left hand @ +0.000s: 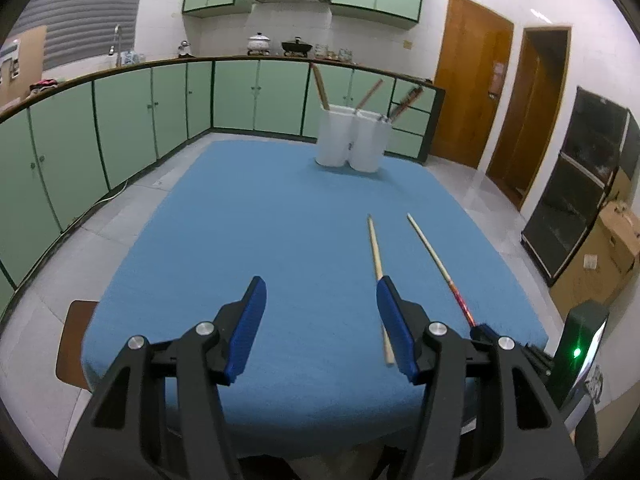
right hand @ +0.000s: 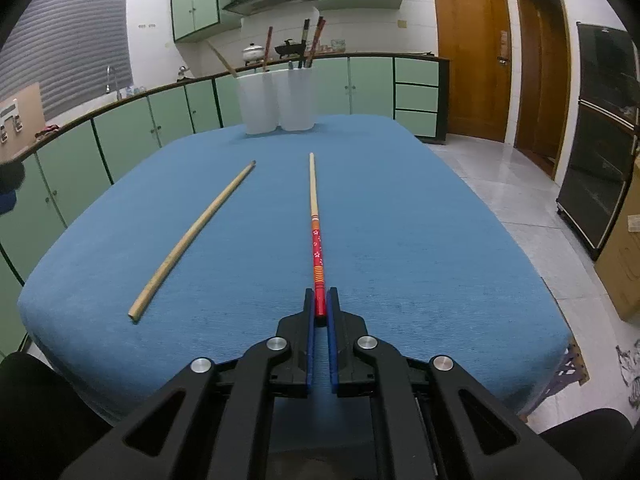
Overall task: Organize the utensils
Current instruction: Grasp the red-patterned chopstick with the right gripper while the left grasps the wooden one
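Green kitchen cabinets ring a blue-clothed table [right hand: 440, 240]. At lower centre, the right gripper [right hand: 320, 308] is clenched on the red painted chopstick [right hand: 317, 248], presumably bound for the white utensil cups [right hand: 276, 100] at upper centre. The left gripper [left hand: 320, 320] hangs released beside the plain wooden chopstick [left hand: 375, 248].
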The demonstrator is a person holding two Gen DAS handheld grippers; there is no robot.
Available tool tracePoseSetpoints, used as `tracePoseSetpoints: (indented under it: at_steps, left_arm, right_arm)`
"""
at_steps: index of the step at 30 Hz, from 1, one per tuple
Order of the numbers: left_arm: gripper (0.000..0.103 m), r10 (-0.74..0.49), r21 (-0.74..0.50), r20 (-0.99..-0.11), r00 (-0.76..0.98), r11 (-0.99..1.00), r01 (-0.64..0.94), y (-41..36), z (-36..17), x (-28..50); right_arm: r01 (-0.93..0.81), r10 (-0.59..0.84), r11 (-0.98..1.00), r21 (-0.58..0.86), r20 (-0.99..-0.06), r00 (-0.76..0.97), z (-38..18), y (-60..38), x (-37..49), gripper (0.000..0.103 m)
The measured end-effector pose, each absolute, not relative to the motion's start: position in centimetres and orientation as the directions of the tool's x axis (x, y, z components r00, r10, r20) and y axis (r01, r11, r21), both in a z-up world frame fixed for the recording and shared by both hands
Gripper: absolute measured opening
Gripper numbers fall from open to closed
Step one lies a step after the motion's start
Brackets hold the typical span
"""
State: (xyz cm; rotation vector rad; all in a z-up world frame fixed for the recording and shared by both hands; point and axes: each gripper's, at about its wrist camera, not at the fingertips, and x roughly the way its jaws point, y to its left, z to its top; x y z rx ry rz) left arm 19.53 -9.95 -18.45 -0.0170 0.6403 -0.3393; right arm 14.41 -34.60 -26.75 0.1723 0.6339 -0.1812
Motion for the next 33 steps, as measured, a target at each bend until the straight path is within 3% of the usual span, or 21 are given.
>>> tracePoseSetpoints:
  at_steps: [11,20,21,22,23,24,25,29,33]
  left_arm:
    - [0.056,-0.312,-0.036,-0.668,0.675,0.92,0.389,-16.1,-25.7,19.1]
    - [0.058,-0.29,-0.009,-0.676,0.678,0.923,0.385,-16.5,-27.1,19.8]
    - [0.056,-0.294,-0.011,-0.673,0.678,0.921,0.388,-16.6,-27.2,19.7]
    - [0.041,-0.304,-0.016,-0.669,0.679,0.918,0.395,-16.6,-27.2,19.7]
    - [0.032,-0.318,-0.024,-0.668,0.672,0.913,0.408,-16.8,-27.2,19.5]
    - [0.015,-0.33,-0.031,-0.667,0.668,0.908,0.417,-16.9,-27.2,19.4]
    - [0.007,-0.343,-0.041,-0.667,0.662,0.904,0.427,-16.9,-27.3,19.4]
    - [0.006,-0.37,-0.071,-0.661,0.652,0.896,0.437,-17.2,-27.1,19.4]
    - [0.006,-0.39,-0.102,-0.642,0.66,0.897,0.43,-16.9,-25.7,19.4]
  right_arm:
    - [0.207,-0.1,0.972,0.11,-0.602,0.792,-26.7,-35.9,13.3,0.011]
    - [0.181,-0.091,0.979,0.093,-0.596,0.798,-26.9,-35.8,13.1,0.016]
    - [0.179,-0.091,0.98,0.089,-0.595,0.798,-26.8,-35.8,13.2,0.016]
    - [0.176,-0.091,0.981,0.086,-0.594,0.799,-26.9,-35.8,13.2,0.016]
    - [0.172,-0.09,0.982,0.083,-0.594,0.799,-26.9,-35.7,13.1,0.016]
    - [0.165,-0.088,0.983,0.076,-0.594,0.799,-26.9,-35.5,13.1,0.016]
    - [0.159,-0.085,0.985,0.073,-0.595,0.8,-26.9,-35.4,13.2,0.016]
    - [0.153,-0.083,0.986,0.068,-0.595,0.799,-26.8,-35.3,13.2,0.006]
    - [0.156,-0.076,0.984,0.087,-0.583,0.809,-25.9,-35.5,12.9,0.005]
